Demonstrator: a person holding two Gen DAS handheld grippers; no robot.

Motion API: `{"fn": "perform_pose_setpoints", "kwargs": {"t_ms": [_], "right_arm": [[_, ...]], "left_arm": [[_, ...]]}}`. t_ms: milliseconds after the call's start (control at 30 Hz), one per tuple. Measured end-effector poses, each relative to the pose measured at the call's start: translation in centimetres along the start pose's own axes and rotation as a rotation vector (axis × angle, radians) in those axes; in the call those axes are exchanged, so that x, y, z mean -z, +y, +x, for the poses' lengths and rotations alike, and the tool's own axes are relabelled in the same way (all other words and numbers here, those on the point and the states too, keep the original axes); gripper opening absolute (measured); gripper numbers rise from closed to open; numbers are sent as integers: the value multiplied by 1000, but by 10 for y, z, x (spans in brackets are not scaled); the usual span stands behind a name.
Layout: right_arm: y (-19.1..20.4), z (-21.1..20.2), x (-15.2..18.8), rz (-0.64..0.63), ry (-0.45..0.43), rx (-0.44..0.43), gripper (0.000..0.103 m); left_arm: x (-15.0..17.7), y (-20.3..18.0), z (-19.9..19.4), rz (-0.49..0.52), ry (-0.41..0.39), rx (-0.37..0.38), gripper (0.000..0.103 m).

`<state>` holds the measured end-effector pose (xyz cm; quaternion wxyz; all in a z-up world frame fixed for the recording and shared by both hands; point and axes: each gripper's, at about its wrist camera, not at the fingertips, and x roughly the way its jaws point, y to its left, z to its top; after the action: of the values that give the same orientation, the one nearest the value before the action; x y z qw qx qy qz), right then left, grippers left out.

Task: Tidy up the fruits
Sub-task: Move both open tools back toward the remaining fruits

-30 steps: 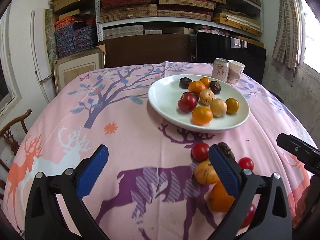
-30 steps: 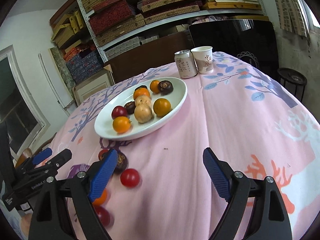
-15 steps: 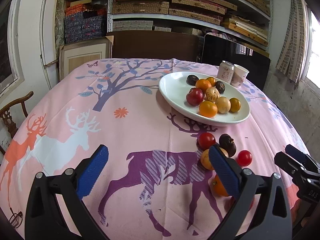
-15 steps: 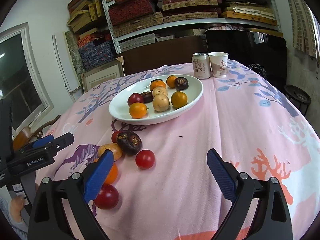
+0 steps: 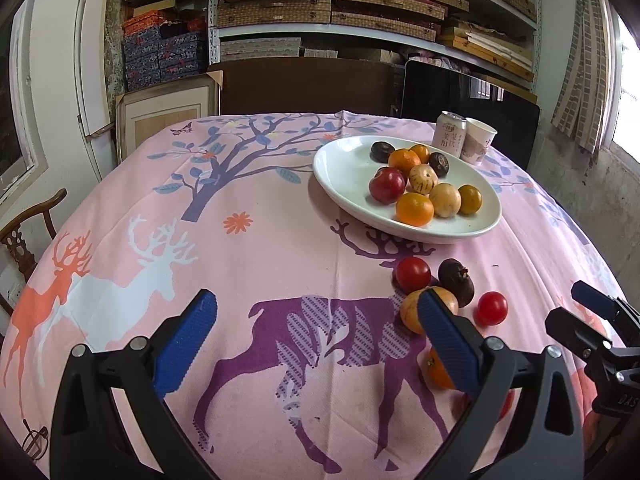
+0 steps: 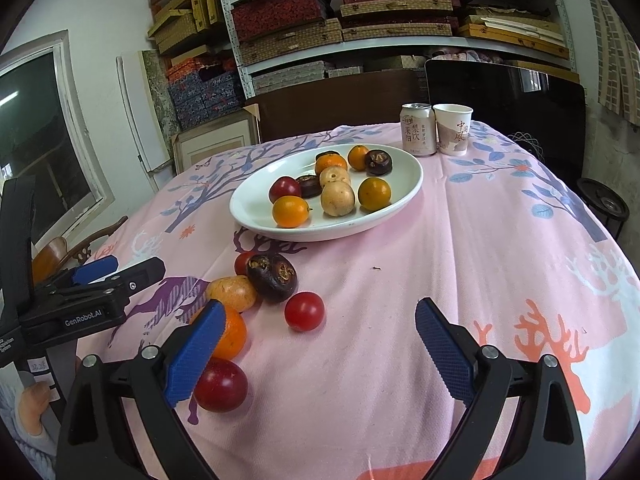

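Observation:
A white oval plate (image 5: 344,172) (image 6: 256,212) holds several fruits: oranges, yellow ones, a red one and dark ones. Loose fruits lie on the pink cloth in front of it: a small red tomato (image 6: 304,311) (image 5: 492,308), a dark fruit (image 6: 272,277) (image 5: 456,282), a yellow-orange fruit (image 6: 232,293), an orange (image 6: 232,334), a dark red fruit (image 6: 221,385) and another red one (image 5: 413,274). My left gripper (image 5: 316,336) is open and empty, left of the loose fruits. My right gripper (image 6: 316,346) is open and empty, just in front of the tomato.
A drink can (image 6: 418,130) and a paper cup (image 6: 453,128) stand behind the plate. A wooden chair (image 5: 28,232) is beyond the table's left edge. Shelves with boxes (image 5: 320,8) and a dark panel (image 6: 508,100) are behind the table.
Both grippers have pulled back and risen from the table, so the plate and loose fruits look farther away. Both stay open. No fruit has moved.

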<state>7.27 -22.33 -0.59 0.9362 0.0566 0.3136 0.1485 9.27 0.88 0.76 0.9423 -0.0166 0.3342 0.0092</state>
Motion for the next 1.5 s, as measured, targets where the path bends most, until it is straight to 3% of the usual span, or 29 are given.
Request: {"fn": "perform_pose_setpoints", "kwargs": {"t_ms": [200, 333, 567, 1233, 1333, 1433, 1500], "right_arm": [[9, 0, 2, -37, 16, -48, 97], [27, 4, 7, -113, 74, -125, 96], [44, 7, 16, -174, 145, -177, 96], [65, 19, 27, -267, 239, -189, 90], [66, 23, 28, -269, 258, -182, 72], [65, 28, 28, -263, 280, -179, 39], [62, 27, 27, -246, 277, -184, 39]], "left_arm": [[1, -1, 1, 5, 5, -3, 98], [1, -2, 2, 6, 7, -4, 98], [2, -3, 8, 14, 22, -13, 98], [5, -3, 14, 28, 47, -18, 98], [6, -3, 14, 33, 52, -18, 98], [6, -5, 16, 42, 60, -20, 98], [6, -7, 17, 49, 65, -21, 98]]}}
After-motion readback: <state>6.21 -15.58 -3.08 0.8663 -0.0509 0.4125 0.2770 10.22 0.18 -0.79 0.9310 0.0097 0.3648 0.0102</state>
